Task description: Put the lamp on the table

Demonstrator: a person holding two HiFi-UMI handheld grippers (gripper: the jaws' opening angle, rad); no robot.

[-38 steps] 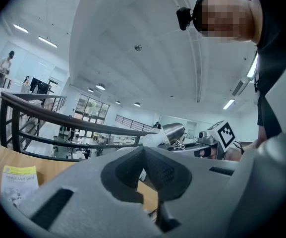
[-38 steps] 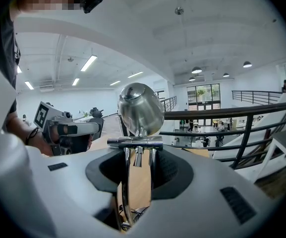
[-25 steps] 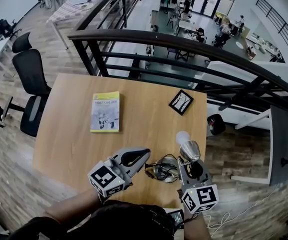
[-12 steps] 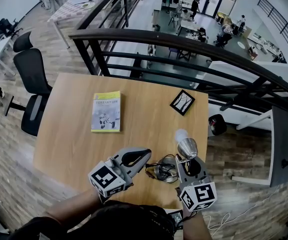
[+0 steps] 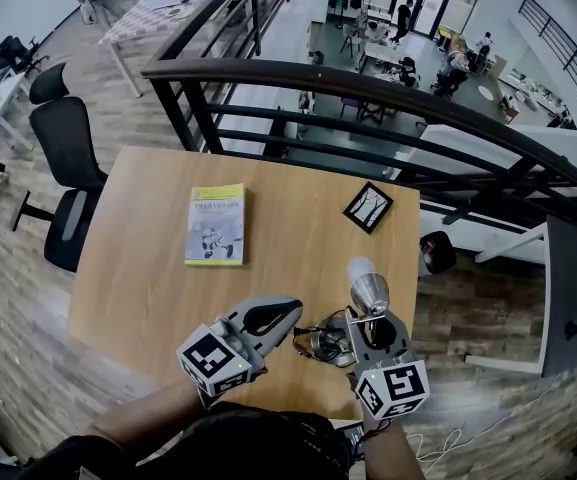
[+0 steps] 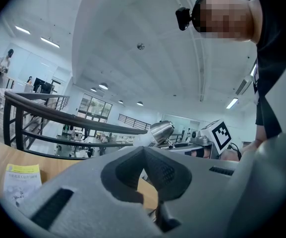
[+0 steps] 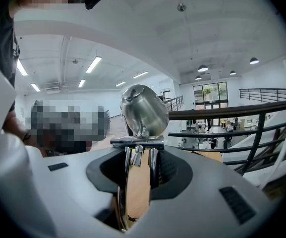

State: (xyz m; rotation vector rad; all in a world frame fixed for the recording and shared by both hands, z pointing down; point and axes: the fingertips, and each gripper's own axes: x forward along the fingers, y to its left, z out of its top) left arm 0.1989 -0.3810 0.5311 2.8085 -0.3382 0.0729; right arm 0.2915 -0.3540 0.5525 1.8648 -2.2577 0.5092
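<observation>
Clamping lamp [image 5: 371, 293] stem: right gripper [image 5: 366, 320]; shade raised over table [image 5: 138, 268].

I watched my right gripper [image 7: 139, 175] closing its jaws tighter on the lamp [image 7: 143, 110], gripping its chrome rods below the shade.
</observation>
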